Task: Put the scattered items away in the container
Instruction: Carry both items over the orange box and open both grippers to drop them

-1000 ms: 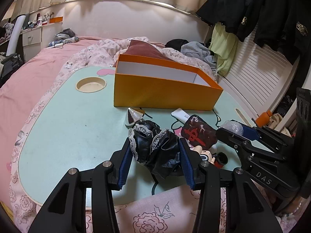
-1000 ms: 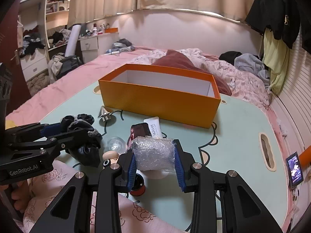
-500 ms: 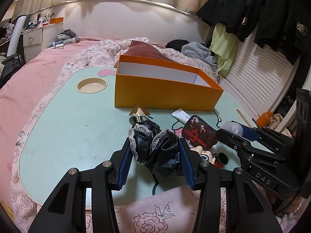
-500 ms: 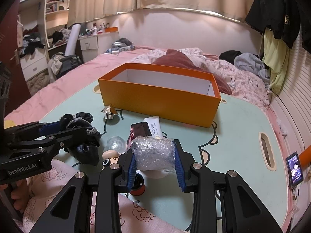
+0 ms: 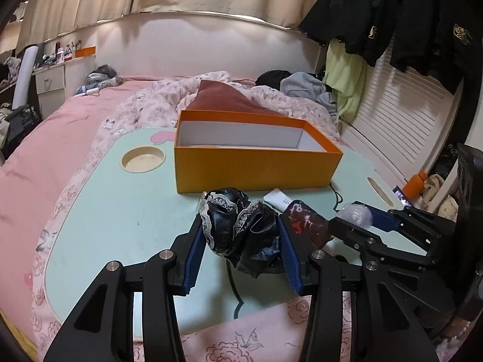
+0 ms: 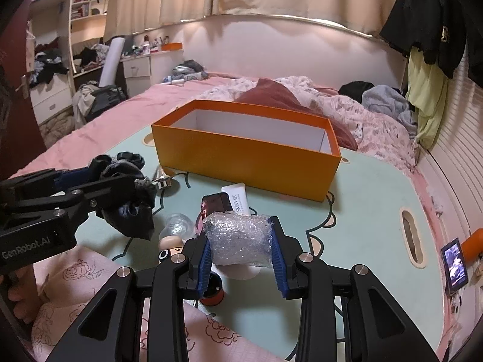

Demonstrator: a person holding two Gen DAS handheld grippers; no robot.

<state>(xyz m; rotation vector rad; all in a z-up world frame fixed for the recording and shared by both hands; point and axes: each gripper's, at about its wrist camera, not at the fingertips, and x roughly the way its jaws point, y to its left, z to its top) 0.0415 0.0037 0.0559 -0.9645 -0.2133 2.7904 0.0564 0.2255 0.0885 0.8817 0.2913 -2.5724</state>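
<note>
- Far left of the right wrist view, a person's hand (image 6: pixel 18 289) grips the black handle of the left gripper (image 5: pixel 240 241).
- The left gripper's blue pads press on both sides of a crumpled black satin cloth with white lace trim (image 5: pixel 241 229), jaws partly closed around it; the bundle hangs clear above the pale green tabletop (image 5: pixel 120 211).
- Just beside that bundle, on the table, lies a small silver metal cone (image 6: pixel 161 178), tipped on its side.
- Toward the middle, a clear round plastic ball (image 6: pixel 179 226) sits next to a small beige toy figure with a black eye (image 6: pixel 169 249).
- A dark red glossy phone-shaped case (image 6: pixel 214 205) lies flat, touching a white squeeze tube with printed lettering (image 6: pixel 238 199).
- Behind these, well apart from both grippers, stands the open orange cardboard box with a white interior (image 6: pixel 250 163); nothing shows inside it.
- The right gripper (image 6: pixel 240 252) has its blue pads closed on a wad of clear bubble wrap (image 6: pixel 238 238), held above the table near its front edge.
- Under that gripper a small red and black round object (image 6: pixel 212 295) rests on the table.
- Right of the box, the tabletop has an oval slot (image 6: pixel 410 238).
- At the far right edge, a small lit screen (image 6: pixel 454 264) stands beside an orange bottle (image 6: pixel 474 242).
</note>
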